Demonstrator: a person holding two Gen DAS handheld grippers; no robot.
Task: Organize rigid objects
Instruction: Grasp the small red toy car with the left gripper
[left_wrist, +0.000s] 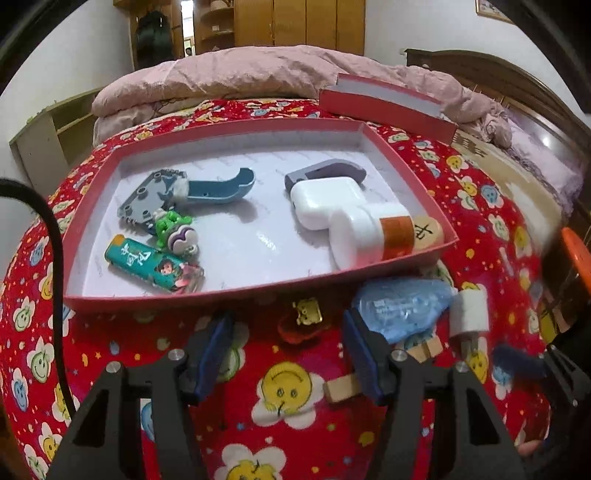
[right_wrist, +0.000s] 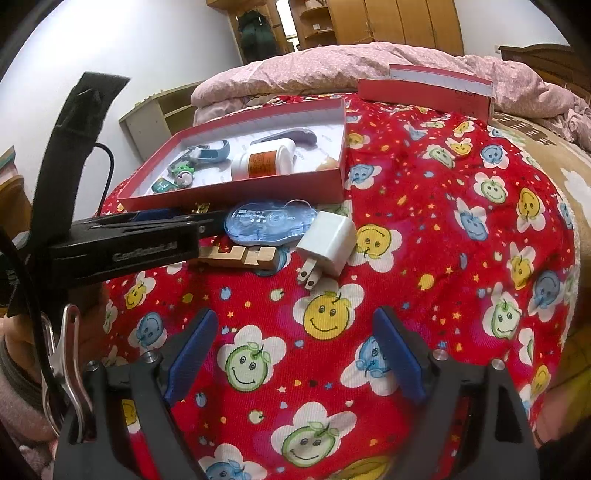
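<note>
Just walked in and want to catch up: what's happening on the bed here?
A person is sorting small hard things into a shallow red box on the red flowered blanket. The box already holds a white bottle, a lighter and some toys. Still outside are a blue clear case, a white plug adapter and a wooden piece. The left gripper and right gripper are open and hold nothing.

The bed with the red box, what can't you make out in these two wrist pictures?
- Wooden block: right wrist view, its left end is hidden behind the left gripper.
- Small gold trinket: left wrist view, blurred; in the right wrist view mostly hidden by the left gripper.
- Round wooden piece in the red box: right wrist view, half hidden behind the box wall.
- Right gripper: left wrist view, blurred and cut off by the edge.
</note>
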